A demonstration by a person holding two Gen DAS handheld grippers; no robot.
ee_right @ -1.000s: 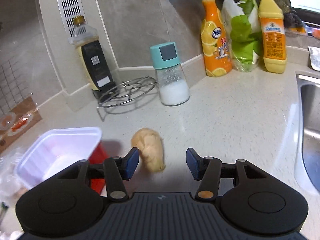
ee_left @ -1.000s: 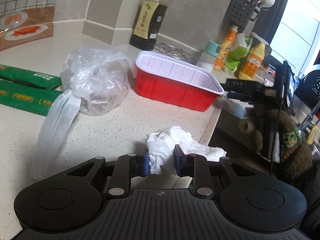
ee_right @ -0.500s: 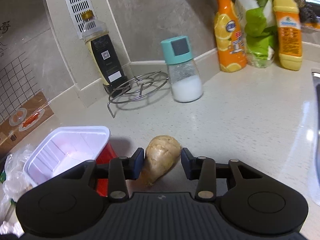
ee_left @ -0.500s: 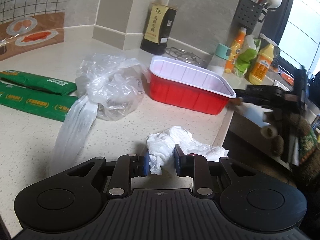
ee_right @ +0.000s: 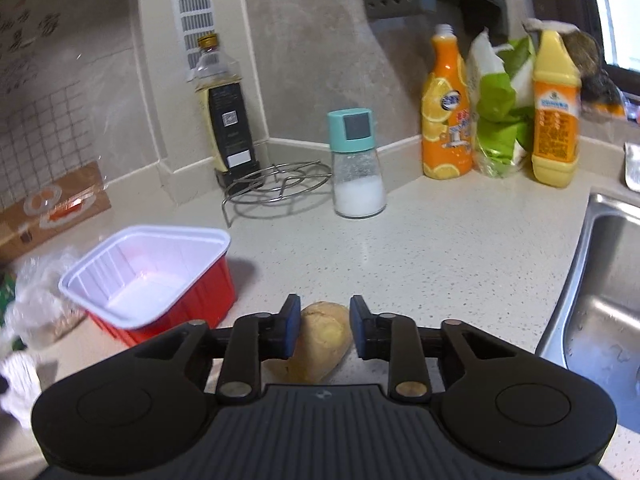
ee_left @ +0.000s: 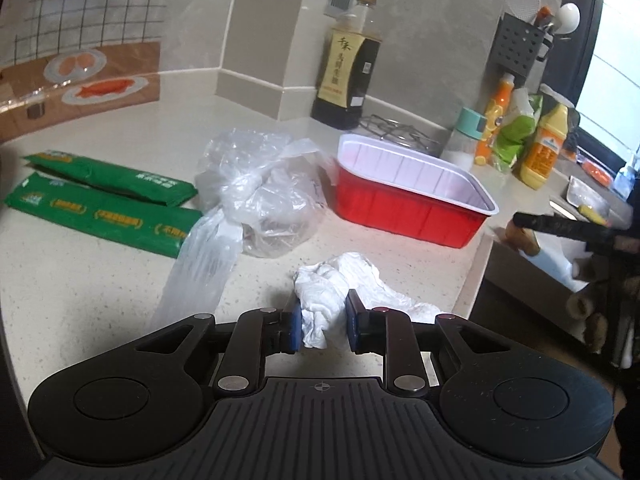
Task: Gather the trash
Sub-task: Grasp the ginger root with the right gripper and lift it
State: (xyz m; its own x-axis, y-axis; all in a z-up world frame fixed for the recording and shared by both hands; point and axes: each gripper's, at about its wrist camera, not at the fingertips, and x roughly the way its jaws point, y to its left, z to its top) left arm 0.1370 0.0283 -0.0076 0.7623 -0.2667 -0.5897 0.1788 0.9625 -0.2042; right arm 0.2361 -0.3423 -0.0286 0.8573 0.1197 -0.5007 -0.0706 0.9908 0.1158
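Left tool [ee_left: 321, 328]: narrow and closing on the crumpled white tissue [ee_left: 340, 284], which sits between its blue pads near the worktop [ee_left: 100, 272] edge; the gap has tightened slightly from a second ago.
Right tool [ee_right: 325, 328]: narrowed around the pale ginger-like scrap [ee_right: 320, 344]; a second ago the jaws stood wide with the scrap lying ahead of them, now it sits between the pads, the left one against it, the right one at most just touching.
Red tray [ee_left: 408, 196]: open and empty on the worktop, between the two tools' catches, beside a knotted clear plastic bag [ee_left: 260, 200].
Green packets [ee_left: 104, 200]: lying flat at the far left, untouched.
Meaning: both hands appear to have gone from reaching to gripping, so two pieces of trash look ready to lift.
Next: probably carrying them to the tray or a bin; no bin is in view.
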